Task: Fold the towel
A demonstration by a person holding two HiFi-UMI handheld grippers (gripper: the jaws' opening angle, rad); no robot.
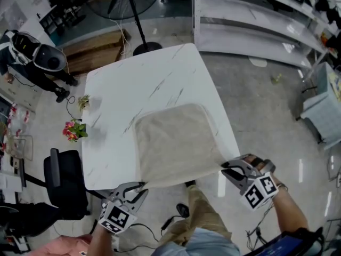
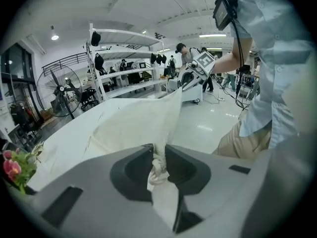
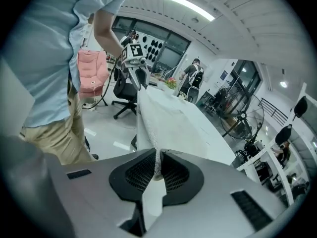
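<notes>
Your left tool (image 1: 139, 189) is clamped on the near left corner of the beige towel (image 1: 173, 143), and your right tool (image 1: 228, 168) is clamped on the near right corner. The near edge is stretched between them, just off the white bench (image 1: 133, 84). The far part lies flat on it.

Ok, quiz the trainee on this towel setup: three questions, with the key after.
1. True or false: the left tool and right tool are both shut on the towel.
2. In the head view, what shows by the left edge of the table? A flowers; B a mug; C a laptop.
3. Fill in: most of the towel lies on the ___.
Key: 1 true; 2 A; 3 table.
</notes>
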